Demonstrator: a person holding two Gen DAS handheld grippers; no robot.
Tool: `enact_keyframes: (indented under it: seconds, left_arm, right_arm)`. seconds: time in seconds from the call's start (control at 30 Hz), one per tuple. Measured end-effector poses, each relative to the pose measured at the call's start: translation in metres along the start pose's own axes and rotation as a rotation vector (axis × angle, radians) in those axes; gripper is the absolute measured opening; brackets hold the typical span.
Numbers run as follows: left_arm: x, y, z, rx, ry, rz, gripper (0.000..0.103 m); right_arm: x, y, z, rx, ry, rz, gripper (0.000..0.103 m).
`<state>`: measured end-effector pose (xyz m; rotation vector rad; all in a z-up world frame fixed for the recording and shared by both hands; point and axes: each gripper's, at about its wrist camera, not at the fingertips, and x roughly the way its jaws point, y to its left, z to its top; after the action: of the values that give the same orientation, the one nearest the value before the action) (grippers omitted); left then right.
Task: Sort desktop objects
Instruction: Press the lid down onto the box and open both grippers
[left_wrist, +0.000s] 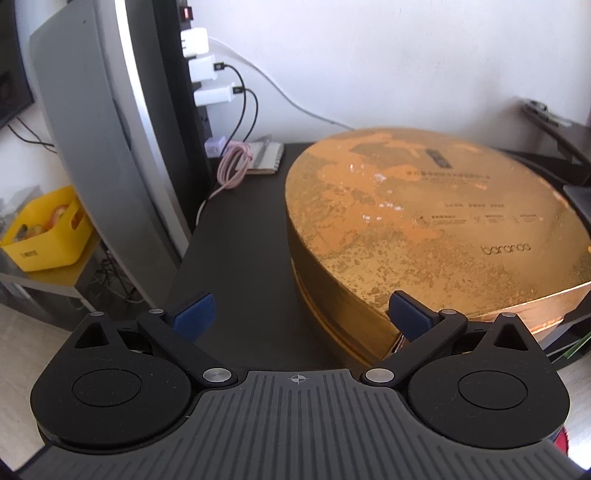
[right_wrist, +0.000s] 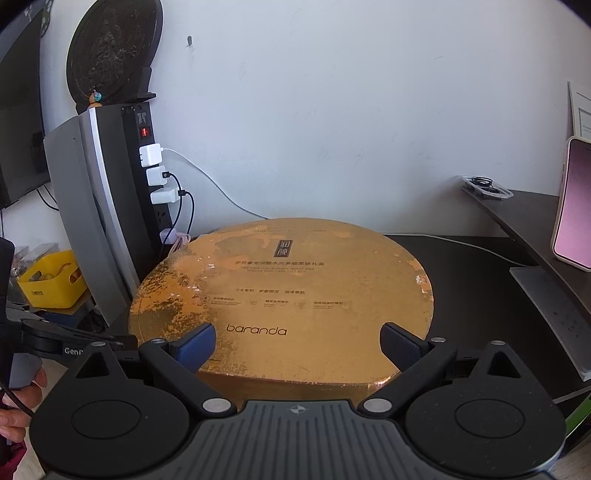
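Observation:
A large round gold gift box (left_wrist: 424, 221) with worn lid and "baranda" lettering lies on the dark desk (left_wrist: 240, 229). My left gripper (left_wrist: 301, 314) is open at the box's left front edge; its right blue pad (left_wrist: 408, 314) is close against the box's side wall, the left pad over bare desk. In the right wrist view the same gold box (right_wrist: 288, 291) fills the middle. My right gripper (right_wrist: 297, 345) is open just above the lid's near rim, with nothing between its fingers. The left gripper's body (right_wrist: 55, 341) shows at the left, held by a hand (right_wrist: 20, 406).
A power strip (left_wrist: 199, 74) with white chargers stands by a grey curved device (left_wrist: 99, 147). A pink coiled cable (left_wrist: 236, 162) and small notebook (left_wrist: 266, 157) lie behind the box. A yellow bin (left_wrist: 48, 232) sits lower left. A pink phone (right_wrist: 574, 206) leans on a raised shelf (right_wrist: 524, 210).

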<state>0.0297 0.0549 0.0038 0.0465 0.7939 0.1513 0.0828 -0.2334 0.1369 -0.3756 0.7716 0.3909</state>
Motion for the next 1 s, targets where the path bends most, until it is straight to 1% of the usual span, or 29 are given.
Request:
enact_keyframes:
  seconds: [0.1, 0.17, 0.27, 0.33, 0.4, 0.43, 0.47, 0.5, 0.63, 0.77, 0.9, 1.0]
  left_arm:
    - [0.007, -0.003, -0.009, 0.016, 0.035, 0.009, 0.101]
    - [0.006, -0.002, -0.011, 0.006, 0.035, 0.002, 0.100]
    - [-0.003, -0.001, -0.011, -0.004, 0.003, 0.001, 0.100]
    - [-0.006, 0.001, -0.009, -0.002, -0.016, 0.013, 0.100]
    - [-0.005, 0.001, -0.007, 0.000, -0.016, 0.022, 0.101]
    - [-0.002, 0.001, -0.007, 0.000, -0.011, 0.026, 0.101]
    - [0.000, 0.000, -0.007, 0.000, -0.005, 0.031, 0.101]
    - [0.002, 0.000, -0.007, -0.002, 0.000, 0.037, 0.100]
    - [0.007, 0.001, -0.009, -0.001, 0.011, 0.062, 0.100]
    - [0.015, 0.002, -0.011, 0.001, 0.045, 0.085, 0.100]
    - [0.024, 0.001, -0.014, 0.003, 0.082, 0.077, 0.099]
    - [0.022, 0.001, -0.016, -0.001, 0.081, 0.079, 0.099]
  right_arm:
    - [0.002, 0.000, -0.001, -0.004, 0.009, 0.002, 0.098]
    - [0.003, 0.000, -0.002, -0.006, 0.015, 0.003, 0.097]
    - [0.005, -0.001, -0.004, -0.005, 0.029, 0.010, 0.096]
    - [0.009, -0.002, -0.007, -0.006, 0.045, 0.016, 0.091]
    - [0.017, -0.004, -0.010, 0.003, 0.071, 0.032, 0.072]
    - [0.021, -0.004, -0.011, 0.012, 0.084, 0.043, 0.067]
    - [0.025, -0.004, -0.013, 0.020, 0.097, 0.053, 0.057]
    - [0.029, -0.004, -0.014, 0.026, 0.110, 0.062, 0.052]
    - [0.039, 0.006, -0.019, -0.010, 0.138, 0.074, 0.048]
    - [0.046, 0.012, -0.021, -0.025, 0.157, 0.092, 0.048]
    - [0.048, 0.014, -0.021, -0.032, 0.164, 0.092, 0.048]
    - [0.046, 0.013, -0.020, -0.028, 0.162, 0.093, 0.048]
